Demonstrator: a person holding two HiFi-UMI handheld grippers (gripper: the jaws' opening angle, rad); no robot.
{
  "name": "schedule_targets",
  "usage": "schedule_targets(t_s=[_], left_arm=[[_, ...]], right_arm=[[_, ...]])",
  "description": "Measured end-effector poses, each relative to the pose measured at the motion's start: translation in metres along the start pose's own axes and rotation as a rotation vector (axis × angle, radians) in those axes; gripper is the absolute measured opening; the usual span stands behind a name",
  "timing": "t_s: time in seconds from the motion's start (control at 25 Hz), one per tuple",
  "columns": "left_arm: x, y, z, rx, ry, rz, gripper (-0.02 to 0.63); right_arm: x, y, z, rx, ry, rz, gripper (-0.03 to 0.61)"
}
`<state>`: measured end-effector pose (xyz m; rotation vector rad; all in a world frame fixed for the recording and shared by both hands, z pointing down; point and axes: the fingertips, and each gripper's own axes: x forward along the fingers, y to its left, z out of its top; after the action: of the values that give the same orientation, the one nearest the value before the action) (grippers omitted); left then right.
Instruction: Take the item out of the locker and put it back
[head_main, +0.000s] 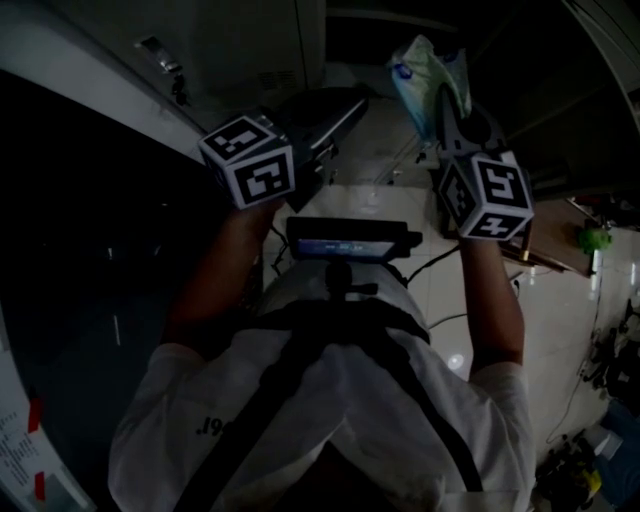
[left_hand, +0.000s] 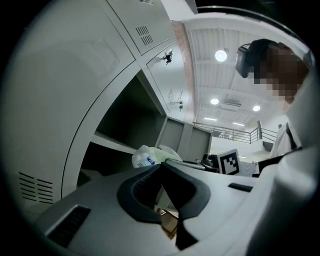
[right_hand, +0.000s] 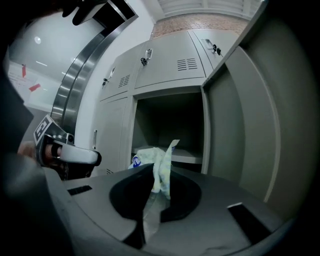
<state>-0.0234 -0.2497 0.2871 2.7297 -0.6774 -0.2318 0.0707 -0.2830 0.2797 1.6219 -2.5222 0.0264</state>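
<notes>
My right gripper is shut on a crumpled pale green and white plastic packet with a blue mark. It holds the packet up in front of the open locker compartment, outside it. In the head view the packet sticks up above the right gripper. My left gripper has its jaws together with nothing between them. It hangs to the left of the packet, apart from it, and shows in the head view beside the right one.
The locker's door stands swung open on the right. A shelf crosses the compartment low down. Shut locker doors with vents and keys sit above and to the left. The person's white shirt and a chest-mounted device fill the lower head view.
</notes>
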Motion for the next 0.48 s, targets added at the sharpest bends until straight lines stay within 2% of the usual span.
schedule_targets(t_s=[0.48], left_arm=[[0.024,0.011,0.031,0.065,-0.014,0.003,0.0]], right_arm=[[0.045,-0.006,0.039,-0.067,-0.027,0.01,0.003]])
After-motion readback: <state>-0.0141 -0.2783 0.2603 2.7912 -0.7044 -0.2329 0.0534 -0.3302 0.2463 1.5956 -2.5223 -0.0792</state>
